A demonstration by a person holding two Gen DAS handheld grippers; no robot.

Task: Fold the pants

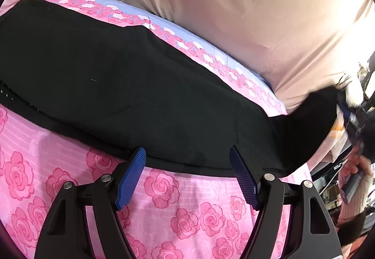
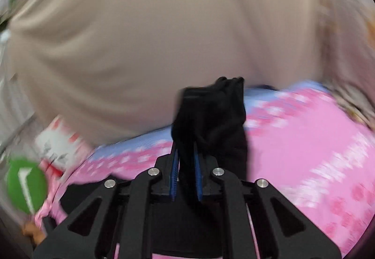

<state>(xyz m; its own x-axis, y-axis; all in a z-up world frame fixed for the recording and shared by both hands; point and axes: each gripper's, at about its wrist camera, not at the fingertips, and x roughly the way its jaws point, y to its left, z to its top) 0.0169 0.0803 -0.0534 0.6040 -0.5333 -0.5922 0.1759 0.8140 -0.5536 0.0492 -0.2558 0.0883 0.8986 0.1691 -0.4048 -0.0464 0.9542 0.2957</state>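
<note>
Pants (image 1: 131,85) lie stretched across the rose-print bed (image 1: 178,207) because the right gripper (image 2: 186,153) pinches one lifted end for folding, while the left gripper (image 1: 187,160) hovers spread at the near edge.

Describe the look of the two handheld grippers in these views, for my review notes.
Both match: the left gripper and right gripper have matte black linkage arms with triangular cut-outs and round silver pivot pins, ending in flat fingers faced with blue ribbed pads. No cables or printed markings show on either.
</note>
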